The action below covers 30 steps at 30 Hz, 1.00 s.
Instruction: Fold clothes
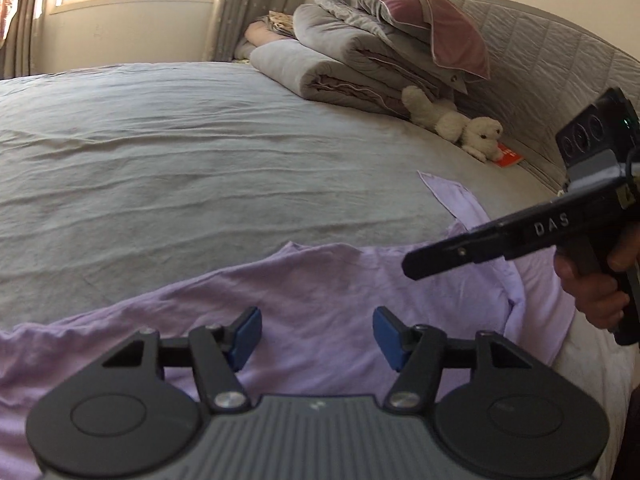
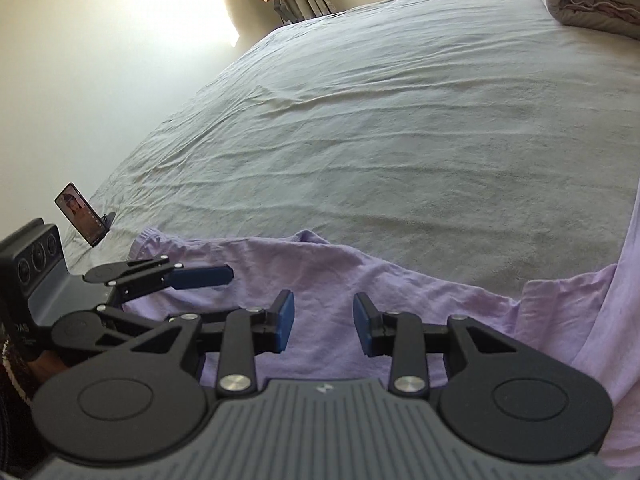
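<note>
Left wrist view: my left gripper (image 1: 317, 334) hangs released over the lilac shirt (image 1: 320, 276), jaws apart, nothing between. Right gripper (image 2: 324, 325) likewise unclenched above the cloth; contact seems absent, though I cannot be sure.

A white plush toy (image 1: 460, 126) lies along the bed's (image 1: 200, 152) headboard edge, beside folded quilts (image 1: 344, 60) and a pink pillow (image 1: 420, 16). A phone (image 2: 80, 214) stands propped at the opposite edge.
</note>
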### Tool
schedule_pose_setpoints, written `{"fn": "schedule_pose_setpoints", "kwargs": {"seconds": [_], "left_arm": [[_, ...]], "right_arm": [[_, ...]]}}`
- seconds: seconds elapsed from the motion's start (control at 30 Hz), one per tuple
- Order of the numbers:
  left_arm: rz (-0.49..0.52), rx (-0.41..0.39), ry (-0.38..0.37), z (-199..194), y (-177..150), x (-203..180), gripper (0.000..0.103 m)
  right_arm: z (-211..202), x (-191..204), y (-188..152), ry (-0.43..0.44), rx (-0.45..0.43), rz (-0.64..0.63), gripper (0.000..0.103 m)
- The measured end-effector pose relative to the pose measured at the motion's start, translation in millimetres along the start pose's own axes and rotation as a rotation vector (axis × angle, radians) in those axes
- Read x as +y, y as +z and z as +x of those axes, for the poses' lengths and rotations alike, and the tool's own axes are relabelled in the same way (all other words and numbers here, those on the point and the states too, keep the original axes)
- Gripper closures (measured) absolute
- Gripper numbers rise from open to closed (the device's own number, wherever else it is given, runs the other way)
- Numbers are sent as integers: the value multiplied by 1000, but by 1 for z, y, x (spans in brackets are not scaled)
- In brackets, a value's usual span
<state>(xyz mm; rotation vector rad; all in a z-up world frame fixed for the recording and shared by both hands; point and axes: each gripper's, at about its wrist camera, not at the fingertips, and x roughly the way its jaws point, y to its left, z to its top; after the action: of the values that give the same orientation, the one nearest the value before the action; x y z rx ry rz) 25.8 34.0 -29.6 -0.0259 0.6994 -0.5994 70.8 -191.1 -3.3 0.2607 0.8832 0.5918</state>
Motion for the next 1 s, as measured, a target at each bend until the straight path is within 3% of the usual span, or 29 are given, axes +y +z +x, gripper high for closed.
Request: {"fn": "schedule_pose_setpoints", "kwargs": {"seconds": [0.37,0.6,1.0], "left_arm": [[101,33,-27,0,-12,-6,40],[133,34,-13,0,-14,-8,38],[139,33,-10,1,-15,-8,36]], "right_arm": [[31,-24,30,201,104,202,67],[52,-34,54,215,151,233,67],[95,-45,80,291,380,261,67]]}}
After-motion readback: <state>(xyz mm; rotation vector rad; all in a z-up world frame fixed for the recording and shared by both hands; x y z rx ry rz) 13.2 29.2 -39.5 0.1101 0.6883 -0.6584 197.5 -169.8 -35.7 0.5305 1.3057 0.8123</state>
